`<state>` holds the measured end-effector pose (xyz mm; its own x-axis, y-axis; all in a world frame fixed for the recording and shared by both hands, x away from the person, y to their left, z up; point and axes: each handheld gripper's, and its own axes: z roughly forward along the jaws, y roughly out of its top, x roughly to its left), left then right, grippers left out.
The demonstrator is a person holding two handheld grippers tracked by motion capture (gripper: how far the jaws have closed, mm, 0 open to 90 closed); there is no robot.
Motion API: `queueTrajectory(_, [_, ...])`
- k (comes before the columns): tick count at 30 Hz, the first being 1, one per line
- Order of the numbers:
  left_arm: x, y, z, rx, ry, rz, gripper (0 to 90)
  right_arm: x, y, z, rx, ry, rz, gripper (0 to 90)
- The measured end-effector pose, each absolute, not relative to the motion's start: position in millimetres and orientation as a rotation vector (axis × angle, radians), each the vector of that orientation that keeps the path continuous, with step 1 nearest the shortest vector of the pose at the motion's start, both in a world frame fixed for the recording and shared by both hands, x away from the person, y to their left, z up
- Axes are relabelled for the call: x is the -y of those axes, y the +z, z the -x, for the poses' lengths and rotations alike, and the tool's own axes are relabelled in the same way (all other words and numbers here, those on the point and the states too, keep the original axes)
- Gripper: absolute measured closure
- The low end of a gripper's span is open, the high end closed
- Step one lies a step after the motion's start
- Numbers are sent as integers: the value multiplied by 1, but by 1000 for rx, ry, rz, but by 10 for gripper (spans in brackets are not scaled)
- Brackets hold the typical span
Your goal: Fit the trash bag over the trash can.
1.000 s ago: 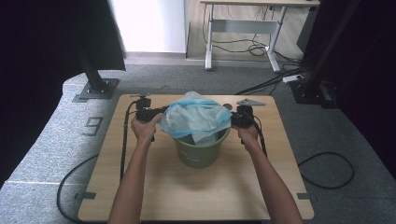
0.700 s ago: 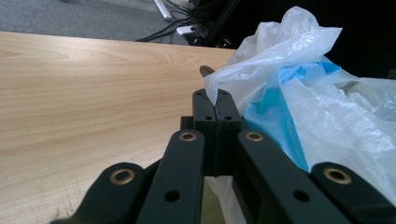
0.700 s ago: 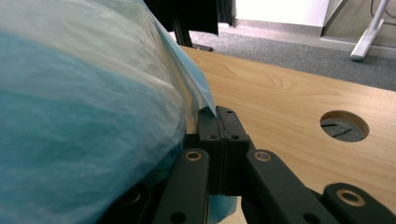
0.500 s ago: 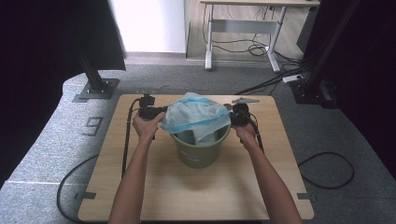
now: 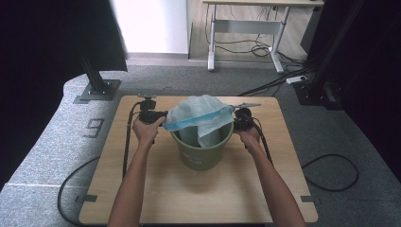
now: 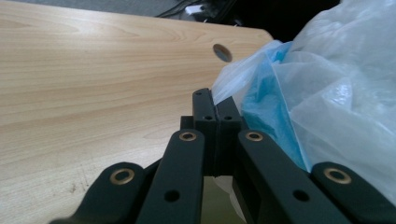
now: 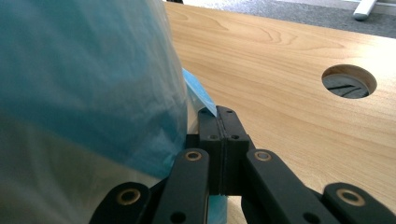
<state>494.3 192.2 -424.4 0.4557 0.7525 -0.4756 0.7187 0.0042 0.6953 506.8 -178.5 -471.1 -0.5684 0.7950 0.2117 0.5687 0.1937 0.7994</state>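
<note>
The worktop (image 5: pixel 156 189) is a light wooden board with rounded corners, and it lies on a grey carpeted floor (image 5: pixel 52 156). A green bucket (image 5: pixel 202 153) stands directly on the worktop, a little behind its middle. Near the bucket, a round hole (image 7: pixel 349 81) goes through the wood. A black cable (image 5: pixel 126 142) runs along the board to the left of the bucket.
</note>
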Motion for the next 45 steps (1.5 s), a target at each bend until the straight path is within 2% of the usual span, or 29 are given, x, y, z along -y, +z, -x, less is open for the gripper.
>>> queueTrajectory(6, [-195, -419, -489, -1255, 70, -1709, 900, 195, -454, -497, -2037, 1442, -1344, 594])
queueTrajectory(10, [-196, -419, -488, -1260, 74, -1702, 900, 215, -446, -490, -1954, 1476, -1379, 517])
queueTrajectory(20, [-197, -418, -485, -1258, 84, -1691, 900, 234, -420, -473, -1894, 1529, -1299, 490])
queueTrajectory(25, [-198, -416, -484, -1251, 89, -1687, 900, 234, -391, -451, -1900, 1574, -1206, 427])
queueTrajectory(29, [-198, -415, -483, -1251, 91, -1688, 900, 227, -375, -430, -1956, 1561, -1088, 417])
queueTrajectory(37, [-195, -413, -483, -1250, 95, -1694, 900, 205, -364, -414, -2051, 1479, -927, 381])
queueTrajectory(45, [-196, -410, -483, -1247, 94, -1691, 900, 188, -367, -425, -2108, 1390, -840, 386])
